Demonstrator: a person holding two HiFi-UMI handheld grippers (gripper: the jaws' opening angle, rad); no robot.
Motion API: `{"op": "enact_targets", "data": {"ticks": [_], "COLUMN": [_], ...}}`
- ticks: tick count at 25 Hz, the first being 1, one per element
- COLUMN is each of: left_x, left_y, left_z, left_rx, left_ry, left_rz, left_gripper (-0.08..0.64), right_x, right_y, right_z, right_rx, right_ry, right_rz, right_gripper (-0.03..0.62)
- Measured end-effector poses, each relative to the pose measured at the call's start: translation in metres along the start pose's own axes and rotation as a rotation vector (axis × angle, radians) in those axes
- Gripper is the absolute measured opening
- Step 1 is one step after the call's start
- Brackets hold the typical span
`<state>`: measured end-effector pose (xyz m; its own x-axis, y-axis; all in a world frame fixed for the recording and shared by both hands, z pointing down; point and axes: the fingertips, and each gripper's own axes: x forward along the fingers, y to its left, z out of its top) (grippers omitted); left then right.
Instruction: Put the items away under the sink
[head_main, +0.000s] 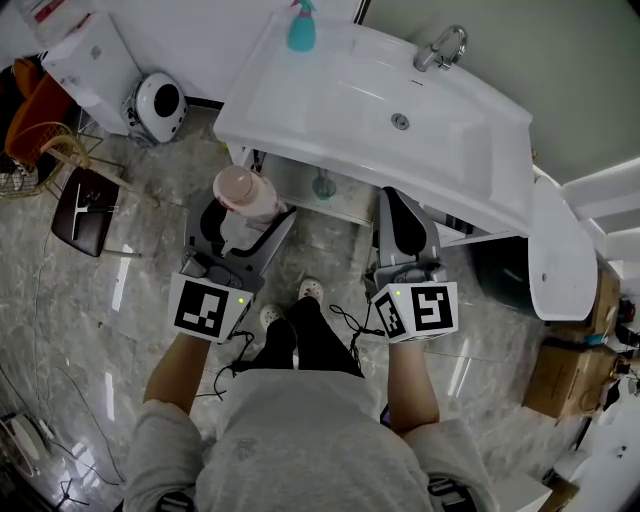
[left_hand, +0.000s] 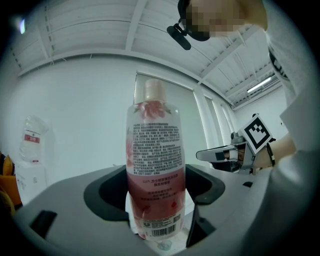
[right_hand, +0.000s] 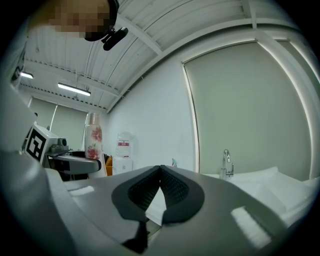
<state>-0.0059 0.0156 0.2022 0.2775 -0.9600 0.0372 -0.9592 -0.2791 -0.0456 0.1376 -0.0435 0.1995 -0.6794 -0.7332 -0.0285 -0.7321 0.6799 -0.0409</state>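
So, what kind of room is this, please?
Likely a bathroom: a white sink with a tap, a teal spray bottle on its edge, and a pink toiletry bottle in the left gripper.

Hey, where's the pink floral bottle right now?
The pink bottle stands upright, clamped in the left gripper, on the left of the head view, close to the front edge of the white sink.

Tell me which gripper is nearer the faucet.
Right. The right gripper is nearly in line with the faucet; the left gripper, holding the pink bottle, sits farther left.

Likely a bathroom: sink (head_main: 300, 110), tap (head_main: 441, 47).
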Motion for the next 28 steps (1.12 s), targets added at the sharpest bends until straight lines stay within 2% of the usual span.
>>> {"op": "enact_targets", "data": {"ticks": [13, 19, 23, 28], "left_x": [0.041, 0.054, 0.061, 0.069], "left_y": [0.009, 0.012, 0.011, 0.005], "left_z": [-0.033, -0.051, -0.068, -0.091], "left_rx": [0.009, -0.005, 0.018, 0.088], "left_ry": [0.072, 0.063, 0.072, 0.070], "left_rz": [0.062, 0.082, 0.072, 0.009], "left_gripper": [0.345, 0.345, 0.345, 0.345], "right_x": [0.061, 0.073, 0.072, 0.064], "right_y": [-0.028, -0.034, -0.037, -0.036], "right_z": [-0.028, -0.048, -0.065, -0.093], "right_rx": [0.027, 0.018, 0.012, 0.020], "right_ry": [0.028, 0.047, 0.073, 0.091], "right_rz": [0.096, 0.133, 0.122, 0.082], "right_gripper": [0.011, 0.011, 0.011, 0.011]}}
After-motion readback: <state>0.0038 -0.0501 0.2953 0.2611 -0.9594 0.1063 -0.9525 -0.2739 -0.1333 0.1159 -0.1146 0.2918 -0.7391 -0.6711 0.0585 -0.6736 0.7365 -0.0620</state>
